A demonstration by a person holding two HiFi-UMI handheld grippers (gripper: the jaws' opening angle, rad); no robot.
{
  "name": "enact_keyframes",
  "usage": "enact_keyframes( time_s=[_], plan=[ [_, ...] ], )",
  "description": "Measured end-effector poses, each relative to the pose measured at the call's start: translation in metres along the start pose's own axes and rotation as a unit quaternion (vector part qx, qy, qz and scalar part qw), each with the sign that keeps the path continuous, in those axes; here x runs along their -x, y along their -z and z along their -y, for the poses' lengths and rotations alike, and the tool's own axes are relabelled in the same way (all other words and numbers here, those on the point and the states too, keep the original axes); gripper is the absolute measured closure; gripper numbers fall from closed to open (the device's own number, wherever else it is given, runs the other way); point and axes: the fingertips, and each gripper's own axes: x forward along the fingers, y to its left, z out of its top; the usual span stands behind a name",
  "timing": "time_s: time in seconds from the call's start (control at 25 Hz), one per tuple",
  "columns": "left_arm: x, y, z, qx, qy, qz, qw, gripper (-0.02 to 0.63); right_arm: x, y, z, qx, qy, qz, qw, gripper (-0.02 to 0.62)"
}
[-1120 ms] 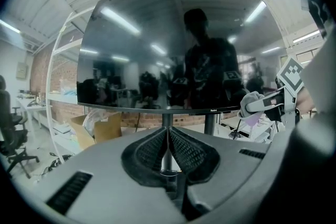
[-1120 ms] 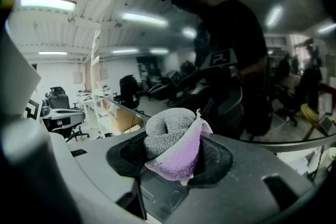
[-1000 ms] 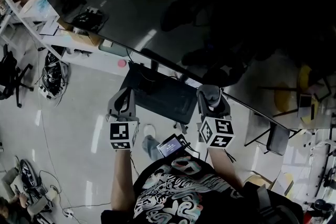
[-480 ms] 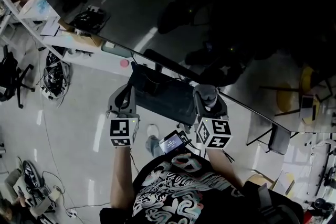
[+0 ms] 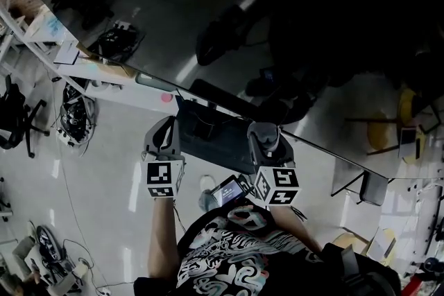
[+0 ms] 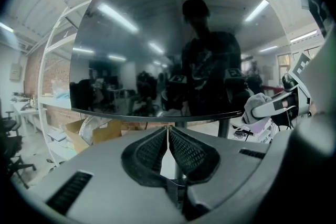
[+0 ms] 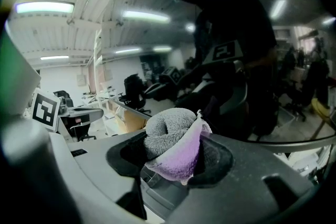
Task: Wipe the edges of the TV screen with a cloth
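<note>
Right claw (image 7: 177, 150) grips the soft cloth (image 7: 169, 136) mid-bunch, left claw (image 6: 168, 136) pinched shut, empty. TV screen (image 6: 157, 50) is probably fragile, so go light.

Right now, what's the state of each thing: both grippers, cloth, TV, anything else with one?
left gripper: jaws together, nothing between them.
right gripper: shut on the cloth.
cloth: bunched up, grey side and purple side showing, clamped between the jaws.
TV screen: upright on its stand, dark, reflecting the room and the person.
small display at the person's chest: lit.
</note>
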Motion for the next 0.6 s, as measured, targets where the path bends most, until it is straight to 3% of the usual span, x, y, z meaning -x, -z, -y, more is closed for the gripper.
enact_keyframes(
  time_s=[0.6],
  plan=[
    [-0.017, -0.006, -0.022, -0.011, 0.014, -0.01, 0.9998, 0.581, -0.02, -0.013, -0.033, -0.008, -0.016, 0.008, 1.0, 0.362]
  ],
)
